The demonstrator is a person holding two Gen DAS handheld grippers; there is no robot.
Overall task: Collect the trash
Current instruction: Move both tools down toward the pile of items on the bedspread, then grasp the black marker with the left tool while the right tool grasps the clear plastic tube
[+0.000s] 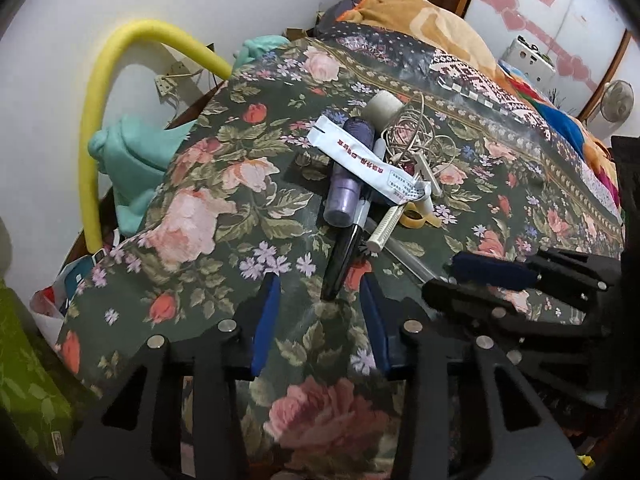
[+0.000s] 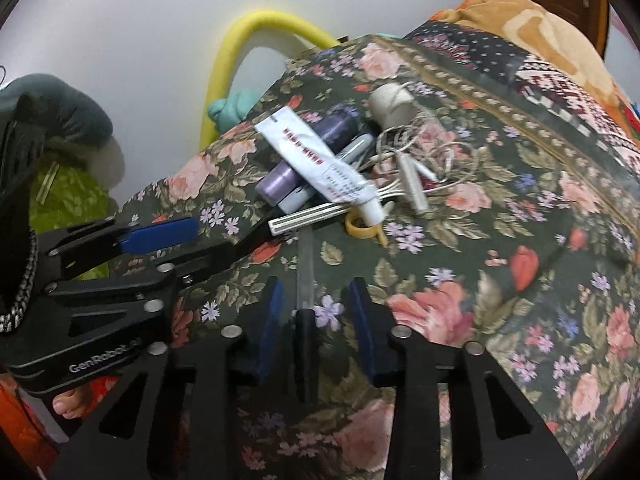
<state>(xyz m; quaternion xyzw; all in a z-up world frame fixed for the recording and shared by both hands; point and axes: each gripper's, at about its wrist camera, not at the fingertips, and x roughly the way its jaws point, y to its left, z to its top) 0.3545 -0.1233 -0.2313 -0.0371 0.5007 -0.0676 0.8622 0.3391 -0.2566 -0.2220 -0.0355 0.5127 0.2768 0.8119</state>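
Since both the left gripper (image 1: 320, 316) and right gripper (image 2: 316, 320) are wide open and empty, push the left one straight ahead around the black pen (image 1: 344, 256) in the pile.

A floral cloth (image 1: 192, 216) bears a tube (image 1: 368, 164), bottle (image 1: 348, 176) and cord (image 1: 416, 136).

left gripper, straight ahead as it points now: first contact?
Probably the black pen: its near end lies just ahead of the open left gripper, between the fingers' line. Beyond it sits the purple bottle. Depth is uncertain.
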